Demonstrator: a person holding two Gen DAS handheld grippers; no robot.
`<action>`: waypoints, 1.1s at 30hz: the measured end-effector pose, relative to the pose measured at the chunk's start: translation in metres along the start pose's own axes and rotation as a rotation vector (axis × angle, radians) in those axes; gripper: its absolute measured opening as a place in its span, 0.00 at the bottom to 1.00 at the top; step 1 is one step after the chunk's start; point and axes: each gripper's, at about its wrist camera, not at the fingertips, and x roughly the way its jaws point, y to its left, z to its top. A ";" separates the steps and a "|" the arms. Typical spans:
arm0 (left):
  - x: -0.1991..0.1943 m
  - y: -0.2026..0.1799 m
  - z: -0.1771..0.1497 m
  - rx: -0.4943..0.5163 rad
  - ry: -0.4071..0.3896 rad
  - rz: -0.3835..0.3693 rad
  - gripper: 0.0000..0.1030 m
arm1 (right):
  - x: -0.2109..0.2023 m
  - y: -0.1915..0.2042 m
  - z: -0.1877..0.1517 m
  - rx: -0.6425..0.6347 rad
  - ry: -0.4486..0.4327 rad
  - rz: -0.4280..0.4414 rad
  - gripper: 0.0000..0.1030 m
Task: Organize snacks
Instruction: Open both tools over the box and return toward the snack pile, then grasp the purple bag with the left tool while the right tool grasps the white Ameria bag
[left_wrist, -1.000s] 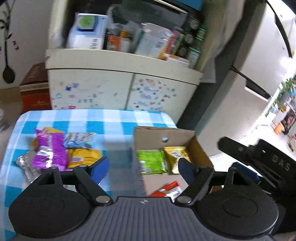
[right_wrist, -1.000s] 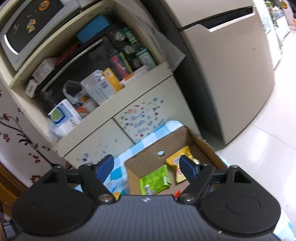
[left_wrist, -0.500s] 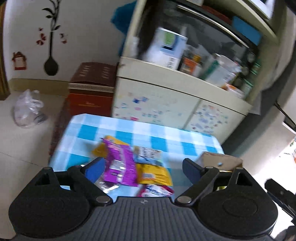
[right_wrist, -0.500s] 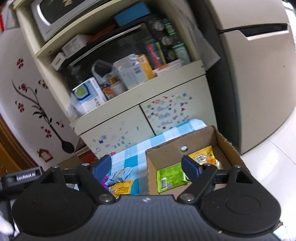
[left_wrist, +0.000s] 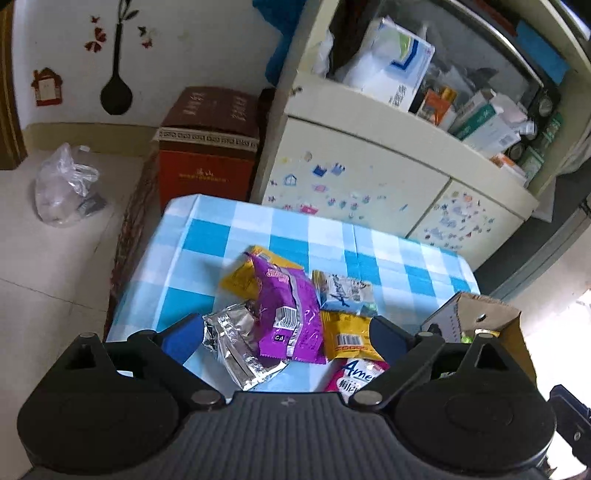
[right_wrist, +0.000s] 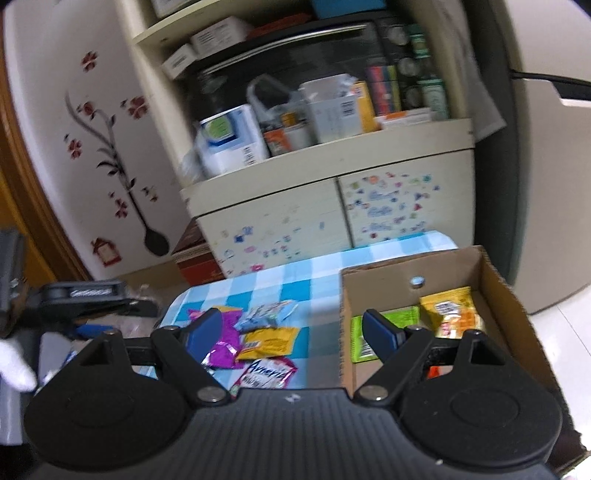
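A pile of snack packets lies on the blue checked tablecloth (left_wrist: 236, 236): a purple packet (left_wrist: 290, 314), a silver packet (left_wrist: 236, 347), a yellow packet (left_wrist: 347, 334), a light blue packet (left_wrist: 341, 290) and a pink packet (left_wrist: 356, 373). My left gripper (left_wrist: 284, 338) is open and empty just above this pile. A cardboard box (right_wrist: 509, 295) at the table's right holds a green packet (right_wrist: 360, 332) and a yellow-orange packet (right_wrist: 450, 312). My right gripper (right_wrist: 295, 328) is open and empty, hovering between pile and box. The left gripper also shows in the right wrist view (right_wrist: 81, 295).
A cream cupboard (left_wrist: 354, 173) with crowded shelves stands behind the table. A red-brown box (left_wrist: 207, 147) and a plastic bag (left_wrist: 62, 184) sit on the floor at the left. A fridge (right_wrist: 554, 166) stands at the right.
My left gripper has swung left from the box to over the snack pile. My right gripper has turned left, so both pile and box show.
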 end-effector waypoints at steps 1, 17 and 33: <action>0.003 0.000 0.000 0.013 0.006 -0.007 0.95 | 0.003 0.005 -0.003 -0.016 0.008 0.006 0.81; 0.080 0.007 0.001 0.077 0.153 0.000 0.98 | 0.073 0.054 -0.056 -0.076 0.208 0.004 0.81; 0.120 -0.017 0.003 0.187 0.113 0.060 0.89 | 0.139 0.044 -0.071 0.004 0.236 -0.112 0.81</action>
